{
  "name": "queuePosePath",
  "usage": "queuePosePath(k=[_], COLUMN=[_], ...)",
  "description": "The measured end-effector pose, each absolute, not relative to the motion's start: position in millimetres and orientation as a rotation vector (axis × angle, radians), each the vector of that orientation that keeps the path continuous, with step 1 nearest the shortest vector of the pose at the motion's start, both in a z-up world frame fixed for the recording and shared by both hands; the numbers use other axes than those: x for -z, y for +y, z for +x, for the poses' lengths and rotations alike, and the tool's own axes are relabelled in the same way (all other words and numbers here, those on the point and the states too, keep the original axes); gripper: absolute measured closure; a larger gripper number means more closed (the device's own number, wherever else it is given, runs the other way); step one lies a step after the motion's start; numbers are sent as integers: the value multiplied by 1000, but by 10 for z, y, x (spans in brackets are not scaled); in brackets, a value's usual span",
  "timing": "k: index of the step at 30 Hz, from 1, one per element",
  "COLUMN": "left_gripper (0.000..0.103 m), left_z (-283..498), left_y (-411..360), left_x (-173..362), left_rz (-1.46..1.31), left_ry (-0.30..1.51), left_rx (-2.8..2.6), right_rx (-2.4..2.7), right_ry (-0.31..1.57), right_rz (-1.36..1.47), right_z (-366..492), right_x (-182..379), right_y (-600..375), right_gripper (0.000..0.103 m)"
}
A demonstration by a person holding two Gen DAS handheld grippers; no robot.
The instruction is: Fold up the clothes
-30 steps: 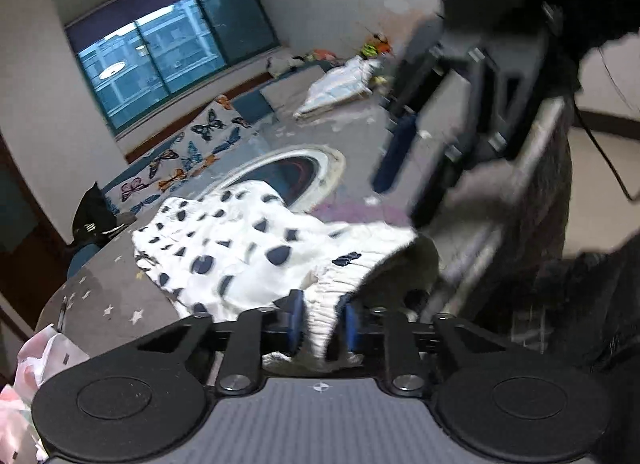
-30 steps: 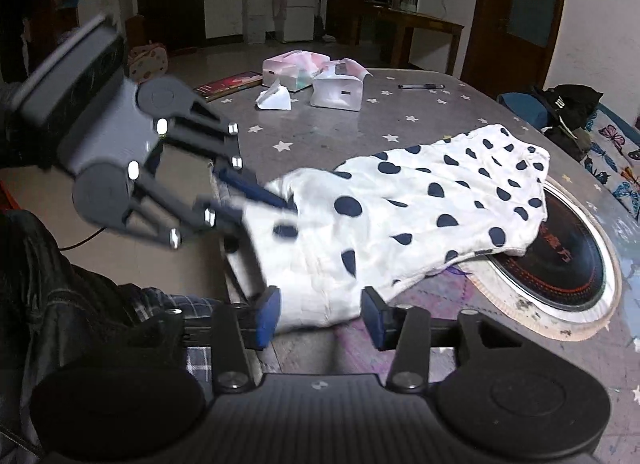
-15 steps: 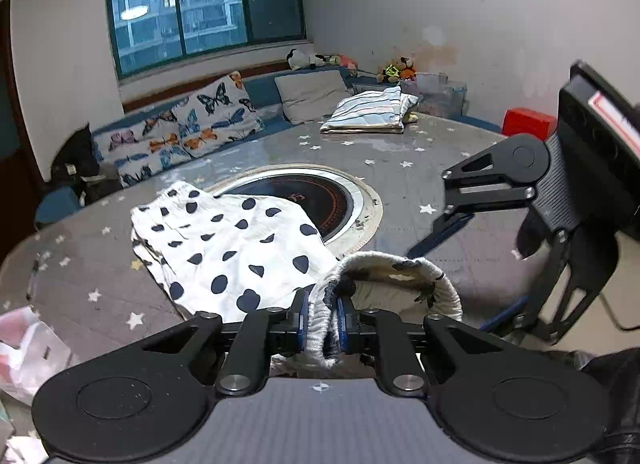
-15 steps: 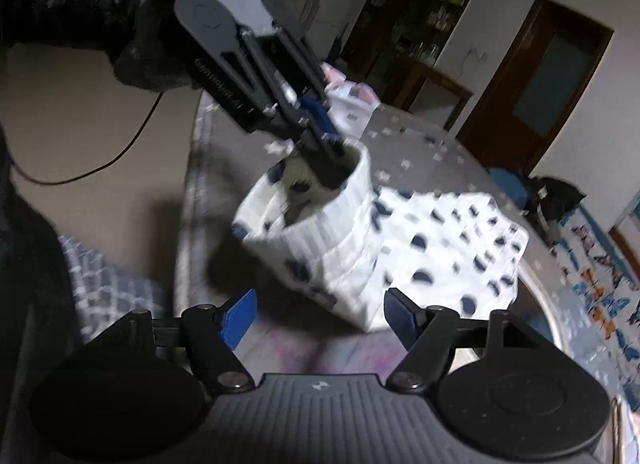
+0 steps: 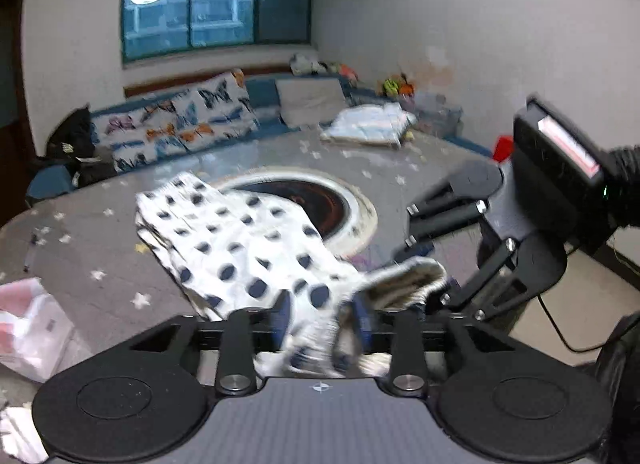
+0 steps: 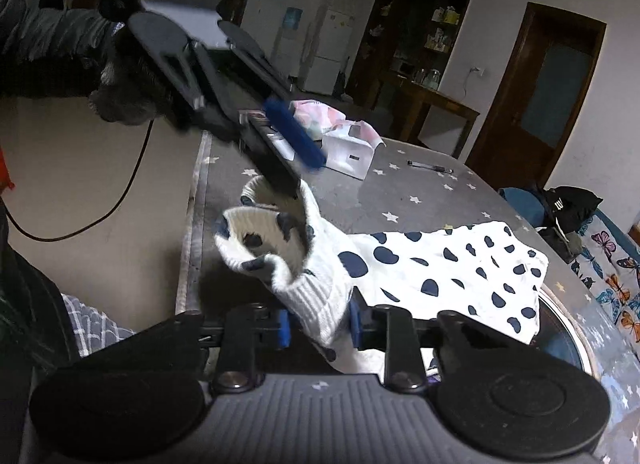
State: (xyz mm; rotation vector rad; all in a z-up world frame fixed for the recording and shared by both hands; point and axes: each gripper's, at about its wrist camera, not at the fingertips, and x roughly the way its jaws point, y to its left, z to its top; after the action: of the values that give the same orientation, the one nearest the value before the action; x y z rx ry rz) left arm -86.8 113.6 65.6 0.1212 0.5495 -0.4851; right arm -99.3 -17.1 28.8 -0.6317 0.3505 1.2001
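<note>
A white garment with dark blue spots (image 5: 240, 240) lies on the grey star-print table, its far end over a round black burner. Its ribbed waistband (image 6: 276, 240) is lifted off the table at the near edge and gapes open. My left gripper (image 5: 322, 322) has its jaws loosely around one side of the waistband, with gaps beside the cloth. My right gripper (image 6: 318, 322) is shut on the other side of the waistband. Each gripper shows in the other's view, the right (image 5: 424, 276) and the left (image 6: 296, 147).
The round burner (image 5: 320, 199) is set in the grey table (image 5: 100, 248). A folded striped cloth (image 5: 372, 123) lies at the far end. White and pink tissue packs (image 6: 344, 143) and a pen (image 6: 430, 167) lie on the table. A butterfly-print sofa (image 5: 180, 123) stands behind.
My right gripper has come in from open and shut on the waistband. My left gripper's jaws have parted wider around the cloth. The waistband has been lifted and spread.
</note>
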Motion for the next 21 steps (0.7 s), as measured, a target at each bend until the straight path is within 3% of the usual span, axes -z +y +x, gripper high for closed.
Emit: queuePosePath(k=[6, 11, 21], left_gripper=[62, 76, 77], left_z=[-759, -486, -86], left_y=[1334, 1316, 1140], left_x=[-827, -736, -390], left_rz=[68, 13, -89], left_ry=[488, 510, 620], left_rx=[380, 398, 564], right_rx=[-1225, -1252, -1341], right_ry=[369, 406, 470], right_rz=[-607, -569, -458], right_z=[-1078, -1176, -1579], right_x=[-373, -463, -916], right_y=[-252, -327, -671], right_gripper=[81, 81, 81])
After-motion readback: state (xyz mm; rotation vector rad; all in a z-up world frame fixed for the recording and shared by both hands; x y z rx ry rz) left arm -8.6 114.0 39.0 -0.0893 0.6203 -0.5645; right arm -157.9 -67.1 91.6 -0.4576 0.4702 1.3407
